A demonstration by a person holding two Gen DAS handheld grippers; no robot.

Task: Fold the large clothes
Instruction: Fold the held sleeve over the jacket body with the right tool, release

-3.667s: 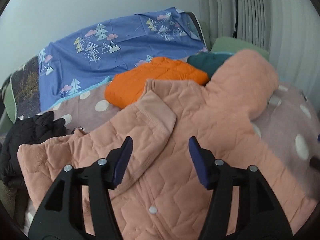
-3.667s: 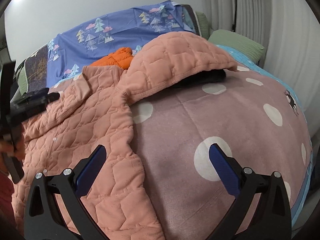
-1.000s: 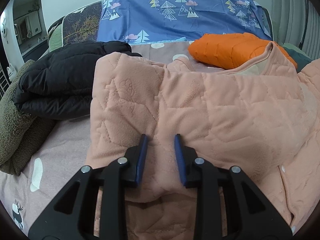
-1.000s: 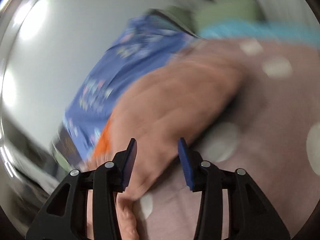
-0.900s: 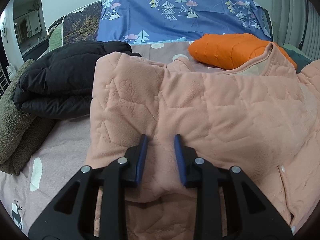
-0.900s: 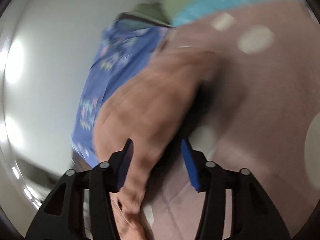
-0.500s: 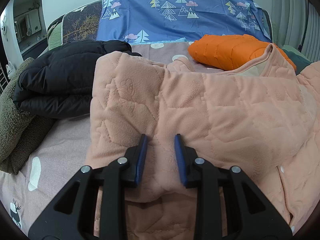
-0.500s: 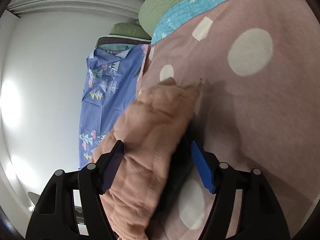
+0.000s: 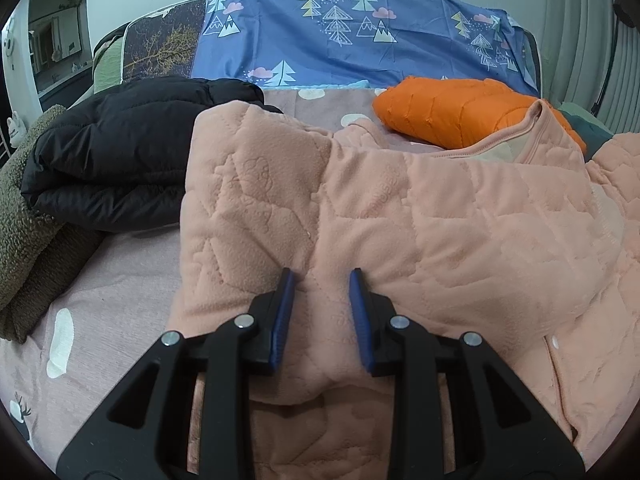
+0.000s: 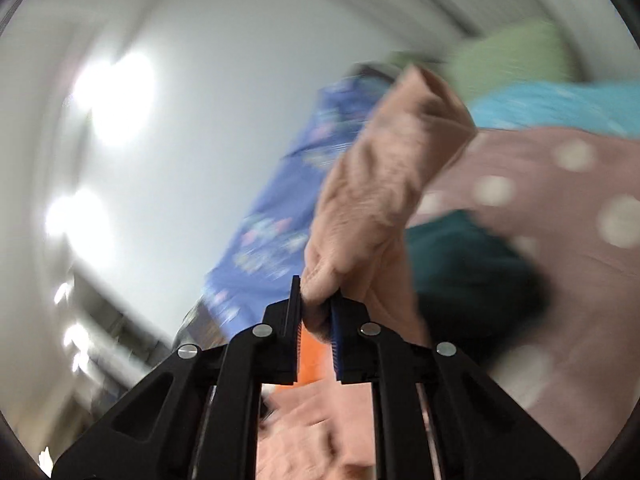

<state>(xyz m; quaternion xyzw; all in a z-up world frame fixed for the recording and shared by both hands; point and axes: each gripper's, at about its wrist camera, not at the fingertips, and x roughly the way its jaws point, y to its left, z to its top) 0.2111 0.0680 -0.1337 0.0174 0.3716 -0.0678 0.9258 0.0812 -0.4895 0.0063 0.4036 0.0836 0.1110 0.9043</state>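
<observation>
Left gripper (image 9: 321, 280) narrowed, pinching a fold of the peach quilted jacket (image 9: 440, 216) spread on the dotted bedspread (image 9: 120, 264). Right gripper (image 10: 316, 304) clamped on the jacket's sleeve (image 10: 384, 184), raised off the bed; view blurred.

Half a second ago the right gripper (image 10: 316, 304) stood wide open around the peach quilted jacket's (image 10: 380, 184) sleeve; now its fingers (image 10: 295, 312) have closed onto a fold of that sleeve and raised it, so the cloth stands up from the grip against the wall. Its view has swung and blurred, and a dark teal garment (image 10: 472, 268) shows on the dotted bedspread (image 10: 560, 208) to the right of the sleeve. Since 3.7 seconds ago the left gripper (image 9: 321, 280) has narrowed from wide open and gone to the jacket's near left side, beside the black jacket (image 9: 120, 152).
</observation>
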